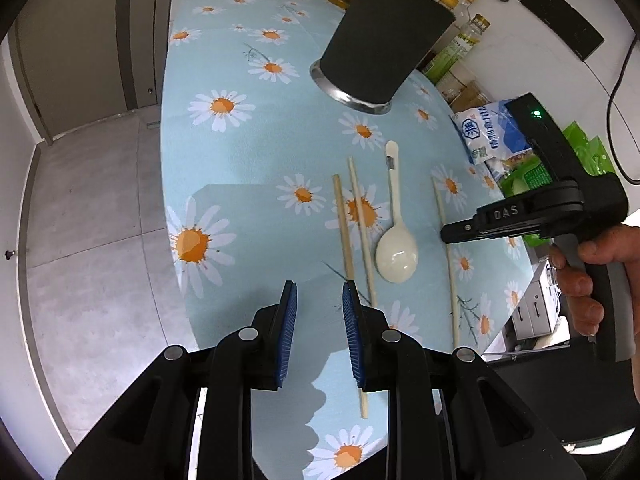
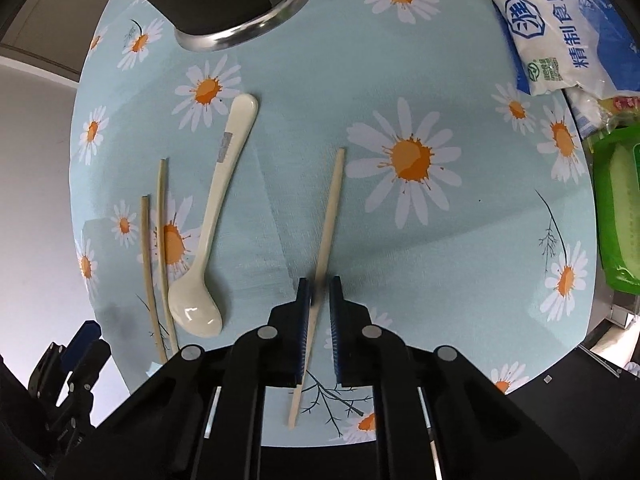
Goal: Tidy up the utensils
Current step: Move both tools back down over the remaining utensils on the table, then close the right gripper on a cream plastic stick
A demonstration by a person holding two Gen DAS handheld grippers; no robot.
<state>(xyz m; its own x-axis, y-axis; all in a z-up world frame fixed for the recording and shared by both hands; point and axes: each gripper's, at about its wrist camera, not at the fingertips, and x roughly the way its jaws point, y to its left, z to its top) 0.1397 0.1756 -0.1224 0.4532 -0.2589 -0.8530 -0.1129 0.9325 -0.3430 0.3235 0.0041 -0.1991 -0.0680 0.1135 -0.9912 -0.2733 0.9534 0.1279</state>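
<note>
A white spoon [image 1: 396,240] lies on the daisy tablecloth [image 1: 248,152], bowl toward me; it also shows in the right wrist view [image 2: 216,208]. Two chopsticks [image 1: 354,232] lie left of it, and show in the right wrist view [image 2: 156,256]. A third chopstick [image 2: 330,216] lies right of the spoon. My right gripper [image 2: 319,284] is open, its jaws on either side of this chopstick, not closed on it. My left gripper [image 1: 319,300] is open and empty, hovering near the two chopsticks' near ends. A black utensil holder [image 1: 380,52] with a metal base stands at the back.
A salt bag [image 2: 568,32] and green packets [image 2: 620,208] lie along the right edge of the table. Bottles [image 1: 460,32] stand behind the holder. The table's left edge drops to a grey floor [image 1: 88,208].
</note>
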